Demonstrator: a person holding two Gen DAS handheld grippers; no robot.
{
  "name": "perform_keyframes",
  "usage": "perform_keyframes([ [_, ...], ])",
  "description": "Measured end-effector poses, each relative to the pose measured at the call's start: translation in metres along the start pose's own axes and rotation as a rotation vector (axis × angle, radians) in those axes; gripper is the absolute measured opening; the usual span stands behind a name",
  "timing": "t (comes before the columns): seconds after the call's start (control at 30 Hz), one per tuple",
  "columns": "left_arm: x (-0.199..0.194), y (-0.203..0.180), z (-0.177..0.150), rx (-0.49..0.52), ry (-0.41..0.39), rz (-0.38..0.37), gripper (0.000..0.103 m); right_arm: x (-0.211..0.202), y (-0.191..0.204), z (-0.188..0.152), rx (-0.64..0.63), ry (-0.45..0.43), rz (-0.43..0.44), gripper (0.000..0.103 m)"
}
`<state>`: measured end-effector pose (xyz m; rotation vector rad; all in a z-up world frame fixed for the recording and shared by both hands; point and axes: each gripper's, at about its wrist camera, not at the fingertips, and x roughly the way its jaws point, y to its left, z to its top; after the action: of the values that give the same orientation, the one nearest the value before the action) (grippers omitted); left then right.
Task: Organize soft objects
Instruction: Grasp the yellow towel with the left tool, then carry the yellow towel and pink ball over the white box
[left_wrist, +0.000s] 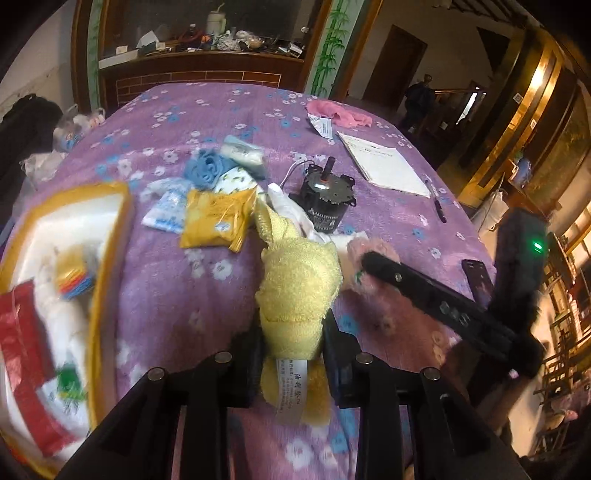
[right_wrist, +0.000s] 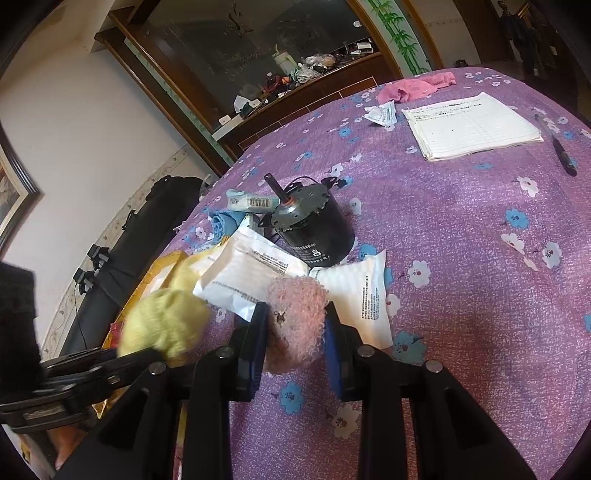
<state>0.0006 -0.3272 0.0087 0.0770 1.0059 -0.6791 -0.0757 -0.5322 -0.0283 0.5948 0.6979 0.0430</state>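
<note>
Sorting step: left gripper (left_wrist: 291, 343) clamps yellow towel (left_wrist: 299, 280), right gripper (right_wrist: 295, 332) clamps pink plush (right_wrist: 295, 314); next, probably the yellow-rimmed box (left_wrist: 110, 236).

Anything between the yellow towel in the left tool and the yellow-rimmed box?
Nothing visible. The yellow towel is clamped in the left tool; the yellow-rimmed box sits to its left across bare purple cloth. The packets lie farther back.

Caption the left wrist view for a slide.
Left gripper clamps a yellow towel above the purple floral tablecloth, beside the right gripper on a pink plush.
</note>
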Motion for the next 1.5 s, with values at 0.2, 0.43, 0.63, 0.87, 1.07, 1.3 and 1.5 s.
perform_keyframes([
  [0.2, -0.026, 0.018, -0.027, -0.041, 0.027, -0.034, 0.029, 0.0, 0.003, 0.0, -0.013, -0.003, -0.012, 0.028],
  [0.43, 0.011, 0.027, -0.055, -0.044, 0.133, 0.035, 0.039, 0.001, 0.003, 0.0, -0.019, -0.002, -0.017, 0.028],
  [0.63, 0.015, 0.02, -0.049, -0.015, 0.079, 0.078, 0.067, 0.003, 0.005, 0.0, -0.033, 0.002, -0.025, 0.028],
  [0.87, 0.043, 0.011, -0.048, 0.048, 0.13, 0.148, 0.043, 0.002, 0.005, -0.001, -0.035, 0.0, -0.026, 0.028],
  [1.07, 0.026, 0.015, -0.05, 0.033, 0.088, 0.096, 0.039, 0.0, 0.007, -0.002, -0.043, -0.009, -0.022, 0.028],
  [1.3, -0.025, 0.037, -0.041, -0.083, -0.046, 0.005, 0.039, -0.007, 0.014, -0.004, -0.072, -0.041, -0.001, 0.028],
  [1.5, -0.049, 0.047, -0.039, -0.134, -0.117, -0.044, 0.039, -0.012, 0.022, -0.007, -0.106, -0.069, 0.003, 0.028],
])
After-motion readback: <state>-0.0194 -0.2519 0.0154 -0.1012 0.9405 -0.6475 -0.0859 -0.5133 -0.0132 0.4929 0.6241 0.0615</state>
